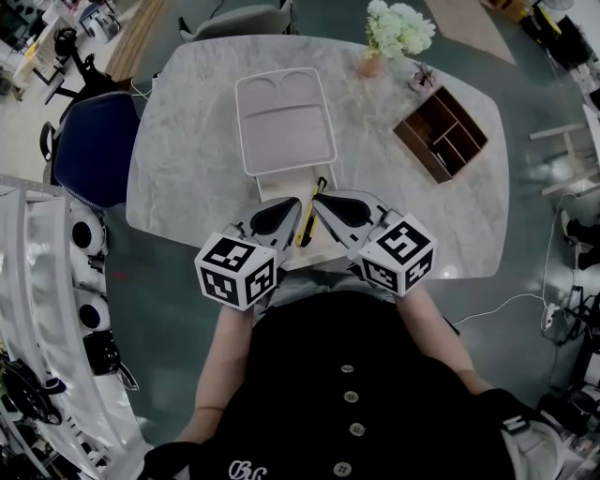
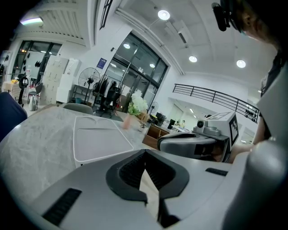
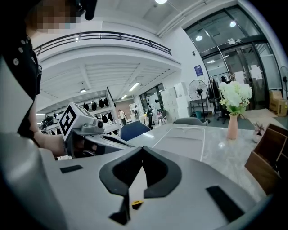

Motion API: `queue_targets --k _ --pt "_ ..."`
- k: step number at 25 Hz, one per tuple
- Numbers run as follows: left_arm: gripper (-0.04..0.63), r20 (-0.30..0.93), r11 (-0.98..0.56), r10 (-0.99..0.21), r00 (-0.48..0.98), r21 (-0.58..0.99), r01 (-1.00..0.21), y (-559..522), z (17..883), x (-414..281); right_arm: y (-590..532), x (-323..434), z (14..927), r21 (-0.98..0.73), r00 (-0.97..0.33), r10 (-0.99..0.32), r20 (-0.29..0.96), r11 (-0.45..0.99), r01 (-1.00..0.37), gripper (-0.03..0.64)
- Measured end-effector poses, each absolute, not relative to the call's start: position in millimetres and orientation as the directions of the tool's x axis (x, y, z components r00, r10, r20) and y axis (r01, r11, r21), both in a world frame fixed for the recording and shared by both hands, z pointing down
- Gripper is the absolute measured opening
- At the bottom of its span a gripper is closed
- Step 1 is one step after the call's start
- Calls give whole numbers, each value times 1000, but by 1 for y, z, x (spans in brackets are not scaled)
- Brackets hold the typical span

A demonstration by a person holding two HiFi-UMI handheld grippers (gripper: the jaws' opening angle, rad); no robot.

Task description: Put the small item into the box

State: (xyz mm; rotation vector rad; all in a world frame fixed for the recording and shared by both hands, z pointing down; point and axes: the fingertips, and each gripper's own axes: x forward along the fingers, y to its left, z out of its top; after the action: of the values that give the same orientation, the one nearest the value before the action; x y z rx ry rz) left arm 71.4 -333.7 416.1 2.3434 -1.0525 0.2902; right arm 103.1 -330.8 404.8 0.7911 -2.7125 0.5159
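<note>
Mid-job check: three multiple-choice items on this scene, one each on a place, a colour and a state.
1. Where does the yellow-and-black item lie? A between the left gripper and the right gripper B inside the wooden organizer C on the blue chair
2. What colour are the flowers? A red B white C blue
3. How do the left gripper's jaws stand? A wide apart B clamped on a thing C together, empty
Key: 1 A, head view shows it between their tips; 2 B, white blooms; 3 C, its view shows them meeting.
</note>
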Motion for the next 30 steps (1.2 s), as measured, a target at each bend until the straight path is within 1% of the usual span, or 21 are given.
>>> queue_targets --k 16,24,30 --pt "18 395 -555 -612 685 402 -728 -329 416 70 -328 101 410 -235 -798 -467 381 785 -572 3" --pt "18 404 -560 -598 692 408 -721 -327 419 69 -329 100 420 -227 -783 -451 428 785 -576 3" --pt "18 409 -561 -592 694 409 -720 -325 420 67 -331 103 420 -228 -777 -460 429 777 -586 3"
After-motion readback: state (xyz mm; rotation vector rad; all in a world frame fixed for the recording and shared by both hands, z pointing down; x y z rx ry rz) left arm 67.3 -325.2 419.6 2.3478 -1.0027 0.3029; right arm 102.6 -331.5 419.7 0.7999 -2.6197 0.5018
